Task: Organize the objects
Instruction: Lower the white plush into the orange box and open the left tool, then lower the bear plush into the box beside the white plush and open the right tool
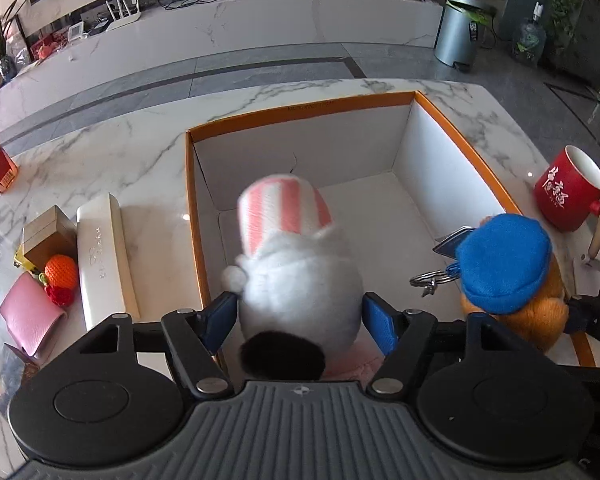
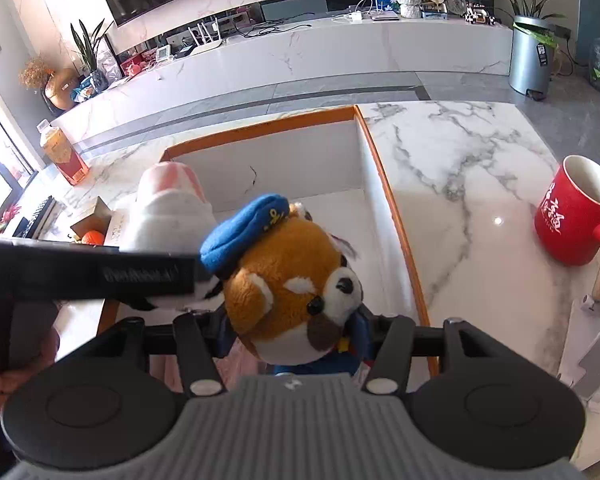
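Spread left gripper (image 1: pixel 300 320) around white plush (image 1: pixel 300 280), right gripper (image 2: pixel 296 340) clamping fox plush (image 2: pixel 292 280), over orange-rimmed box (image 1: pixel 300 114) on marble table (image 1: pixel 100 168).

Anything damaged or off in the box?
Yes: the orange-rimmed box has a thin dark crack in its white far wall, also seen from the left wrist. Nothing spilled.
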The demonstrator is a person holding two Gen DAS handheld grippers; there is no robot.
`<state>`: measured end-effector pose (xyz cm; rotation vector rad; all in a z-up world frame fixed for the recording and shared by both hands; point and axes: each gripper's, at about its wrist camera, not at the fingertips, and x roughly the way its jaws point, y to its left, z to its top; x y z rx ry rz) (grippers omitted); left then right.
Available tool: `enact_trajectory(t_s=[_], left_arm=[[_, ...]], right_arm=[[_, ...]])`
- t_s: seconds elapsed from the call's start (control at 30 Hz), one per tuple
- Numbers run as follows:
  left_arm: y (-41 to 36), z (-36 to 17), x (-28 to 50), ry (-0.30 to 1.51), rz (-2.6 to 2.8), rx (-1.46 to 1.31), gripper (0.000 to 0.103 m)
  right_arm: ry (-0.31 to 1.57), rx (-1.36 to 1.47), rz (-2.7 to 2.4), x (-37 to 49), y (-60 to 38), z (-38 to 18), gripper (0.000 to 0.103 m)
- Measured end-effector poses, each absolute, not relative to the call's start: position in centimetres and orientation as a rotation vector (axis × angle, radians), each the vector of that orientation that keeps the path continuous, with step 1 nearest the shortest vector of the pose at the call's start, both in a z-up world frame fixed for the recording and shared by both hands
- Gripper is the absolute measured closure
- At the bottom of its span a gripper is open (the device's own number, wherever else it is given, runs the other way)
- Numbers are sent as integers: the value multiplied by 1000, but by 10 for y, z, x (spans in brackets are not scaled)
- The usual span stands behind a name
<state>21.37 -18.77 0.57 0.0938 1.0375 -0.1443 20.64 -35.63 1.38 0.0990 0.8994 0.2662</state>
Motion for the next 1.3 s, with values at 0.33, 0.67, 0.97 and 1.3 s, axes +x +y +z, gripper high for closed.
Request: enact_trajectory(t_s=[0.33,0.67,0.97,1.3], left_arm=[[-180,25,200,984,-199,70,8],[-127,62,180,905,-156,-40,7],[-80,54,176,928,-89,-140,7],[-53,44,171,947,-76,-157,7]], right_arm=[[914,128,271,206,-362,12,46],[902,142,256,241,-353,22,46],[947,274,372,273,-305,28,46],[1058,294,332,287,-259,-12,33]])
